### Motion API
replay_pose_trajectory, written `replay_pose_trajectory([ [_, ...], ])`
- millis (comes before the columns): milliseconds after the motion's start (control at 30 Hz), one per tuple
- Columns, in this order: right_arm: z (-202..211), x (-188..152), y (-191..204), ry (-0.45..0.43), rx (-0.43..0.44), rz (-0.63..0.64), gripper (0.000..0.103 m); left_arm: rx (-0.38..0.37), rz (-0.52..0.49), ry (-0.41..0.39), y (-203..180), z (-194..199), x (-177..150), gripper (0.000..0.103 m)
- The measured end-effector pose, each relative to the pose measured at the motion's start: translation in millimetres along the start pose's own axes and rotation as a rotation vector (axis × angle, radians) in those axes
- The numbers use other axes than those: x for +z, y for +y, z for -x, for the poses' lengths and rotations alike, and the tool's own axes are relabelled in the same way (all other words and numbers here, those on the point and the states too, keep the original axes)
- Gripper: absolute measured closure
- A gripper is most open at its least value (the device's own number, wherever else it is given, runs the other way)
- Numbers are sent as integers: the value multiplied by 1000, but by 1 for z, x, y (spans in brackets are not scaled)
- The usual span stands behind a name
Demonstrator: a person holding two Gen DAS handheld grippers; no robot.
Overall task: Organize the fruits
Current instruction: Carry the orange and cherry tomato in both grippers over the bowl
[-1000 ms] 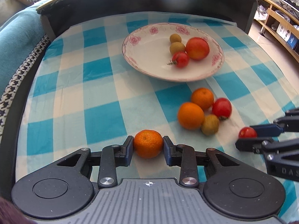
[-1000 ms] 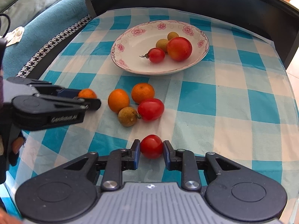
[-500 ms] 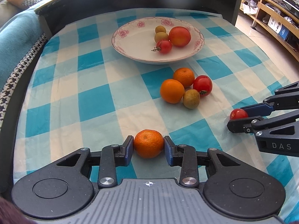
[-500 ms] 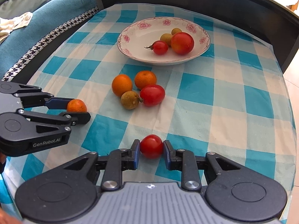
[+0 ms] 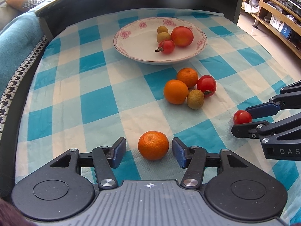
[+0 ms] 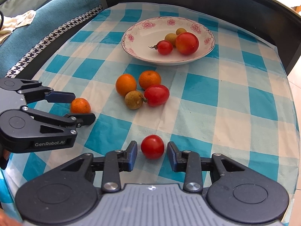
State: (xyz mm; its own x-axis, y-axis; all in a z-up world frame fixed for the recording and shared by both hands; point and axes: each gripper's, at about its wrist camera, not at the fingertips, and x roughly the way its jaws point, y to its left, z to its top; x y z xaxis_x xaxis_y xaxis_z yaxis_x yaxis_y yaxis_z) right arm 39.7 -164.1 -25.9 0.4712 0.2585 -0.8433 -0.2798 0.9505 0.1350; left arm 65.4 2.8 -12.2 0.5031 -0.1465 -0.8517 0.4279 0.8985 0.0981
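My left gripper (image 5: pixel 149 146) is open, its pads apart on either side of a mandarin (image 5: pixel 153 145) that rests on the checked tablecloth. My right gripper (image 6: pixel 152 148) is open around a small red tomato (image 6: pixel 152 146), also on the cloth. Each gripper shows in the other's view: the right one (image 5: pixel 244 119) at the right, the left one (image 6: pixel 82 107) at the left. A white flowered plate (image 5: pixel 135 43) at the back holds a large tomato (image 5: pixel 182 36), a small tomato (image 5: pixel 166 46) and two small yellow-green fruits (image 5: pixel 163 37).
Between plate and grippers lies a cluster: two oranges (image 5: pixel 175 91), a red tomato (image 5: pixel 206 85) and a brown-green fruit (image 5: pixel 195 99). A dark raised rim (image 5: pixel 131 1) borders the table's back. A teal sofa (image 5: pixel 15 37) lies left, wooden shelves (image 5: pixel 272 15) far right.
Both grippers have opened and let go of their fruit: the mandarin and the small tomato now sit free on the cloth. Both grippers drew back from the plate toward the near edge.
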Motion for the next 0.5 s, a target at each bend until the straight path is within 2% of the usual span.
replay_pose_trajectory([
  [67,0,-1,0,0,-3,1,66,-11,6,4,0,1,0,46],
  [133,0,-2,0,-3,-19,7,66,-27,14,10,0,2,0,61],
  [233,1,-2,1,4,-26,9,74,-13,3,14,-4,3,0,62],
  [500,11,-6,-3,0,-35,-30,75,-27,17,2,-5,12,4,62],
])
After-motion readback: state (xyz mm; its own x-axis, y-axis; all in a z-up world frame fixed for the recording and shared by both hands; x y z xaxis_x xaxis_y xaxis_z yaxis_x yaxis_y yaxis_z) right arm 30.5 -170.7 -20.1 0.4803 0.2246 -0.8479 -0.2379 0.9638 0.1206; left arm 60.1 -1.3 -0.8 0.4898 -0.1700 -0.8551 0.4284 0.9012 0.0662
